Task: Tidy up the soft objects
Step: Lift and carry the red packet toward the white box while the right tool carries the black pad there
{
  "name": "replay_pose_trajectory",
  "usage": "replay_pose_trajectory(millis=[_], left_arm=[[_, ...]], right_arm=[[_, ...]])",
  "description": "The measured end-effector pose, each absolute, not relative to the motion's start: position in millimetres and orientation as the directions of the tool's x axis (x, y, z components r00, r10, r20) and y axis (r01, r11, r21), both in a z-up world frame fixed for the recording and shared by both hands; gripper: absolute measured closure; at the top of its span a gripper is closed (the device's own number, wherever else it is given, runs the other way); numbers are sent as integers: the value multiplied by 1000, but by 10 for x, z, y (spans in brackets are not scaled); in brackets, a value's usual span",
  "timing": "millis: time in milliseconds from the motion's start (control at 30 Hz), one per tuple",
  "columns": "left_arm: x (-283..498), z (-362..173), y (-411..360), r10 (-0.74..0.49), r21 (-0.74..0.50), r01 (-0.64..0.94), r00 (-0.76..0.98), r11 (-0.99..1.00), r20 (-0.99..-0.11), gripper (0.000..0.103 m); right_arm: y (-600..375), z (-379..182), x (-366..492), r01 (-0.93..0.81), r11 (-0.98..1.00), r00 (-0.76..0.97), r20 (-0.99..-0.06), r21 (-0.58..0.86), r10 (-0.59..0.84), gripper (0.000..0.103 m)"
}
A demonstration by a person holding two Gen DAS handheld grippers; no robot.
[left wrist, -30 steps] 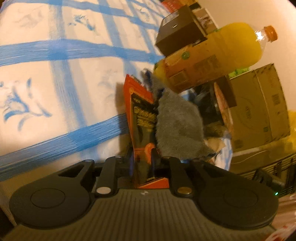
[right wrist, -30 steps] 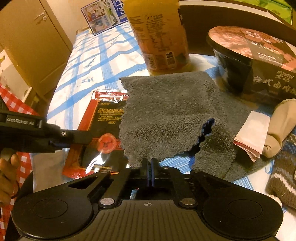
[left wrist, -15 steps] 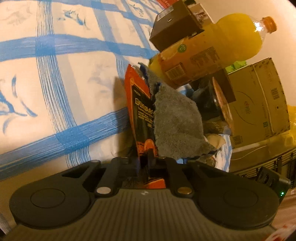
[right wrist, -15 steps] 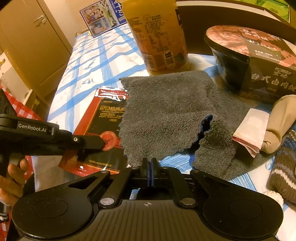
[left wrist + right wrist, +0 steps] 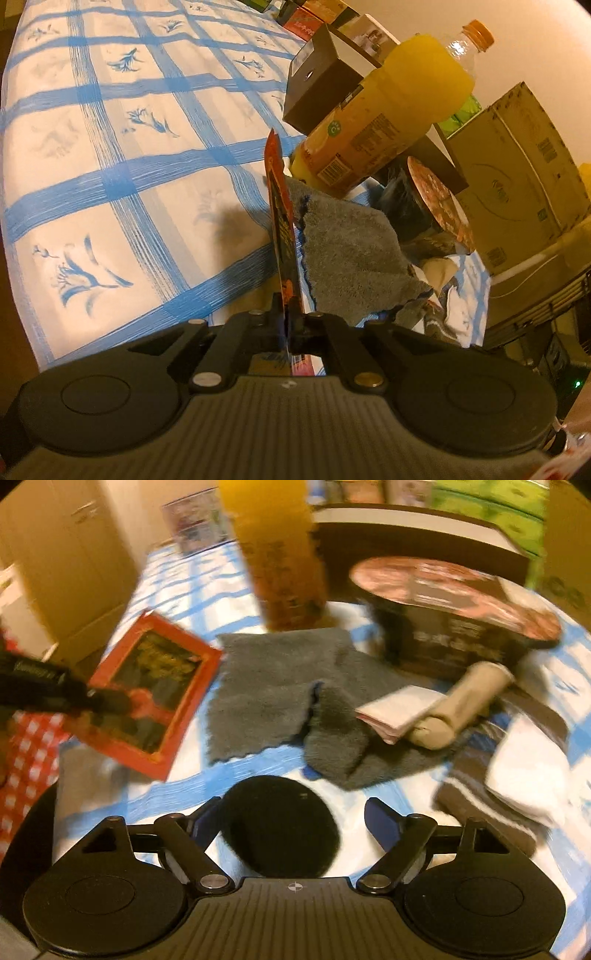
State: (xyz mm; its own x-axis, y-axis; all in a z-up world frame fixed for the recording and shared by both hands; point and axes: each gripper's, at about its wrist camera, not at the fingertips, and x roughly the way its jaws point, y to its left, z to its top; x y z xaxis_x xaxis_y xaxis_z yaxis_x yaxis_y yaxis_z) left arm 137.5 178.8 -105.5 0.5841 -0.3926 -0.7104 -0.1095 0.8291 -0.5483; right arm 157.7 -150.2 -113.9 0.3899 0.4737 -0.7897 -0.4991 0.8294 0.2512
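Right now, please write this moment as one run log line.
left tool: shut on packet | right tool: open, jaws just opened | towel: on bed

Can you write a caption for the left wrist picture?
Left gripper pinches a red packet upright beside a grey towel.

Motion blur smears the whole right wrist view, so the print on the red packet [image 5: 155, 686] and the noodle bowl [image 5: 458, 627] cannot be read. The orange bottle [image 5: 280, 554] is cut off by the top edge. The left claw [image 5: 107, 701] hides the packet's lower corner.
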Motion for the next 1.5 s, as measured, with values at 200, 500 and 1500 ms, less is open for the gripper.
replay_pose_trajectory(millis=[200,500,1500], left_arm=[[1374,-1051,1737,-373,-516,-110,567,850,-735,103],[1381,-964,1714,-333,-453,-87,558,887,-760,103],[1825,126,2290,-142,-234,-21,740,972,-657,103]], right_arm=[[-1295,-1258,1582,-626,756,314,-824,193,471,18],[-1138,-1361,1508,-678,727,324,-843,110,429,34],[-1849,-283,1862,-508,842,524,-710,183,471,36]])
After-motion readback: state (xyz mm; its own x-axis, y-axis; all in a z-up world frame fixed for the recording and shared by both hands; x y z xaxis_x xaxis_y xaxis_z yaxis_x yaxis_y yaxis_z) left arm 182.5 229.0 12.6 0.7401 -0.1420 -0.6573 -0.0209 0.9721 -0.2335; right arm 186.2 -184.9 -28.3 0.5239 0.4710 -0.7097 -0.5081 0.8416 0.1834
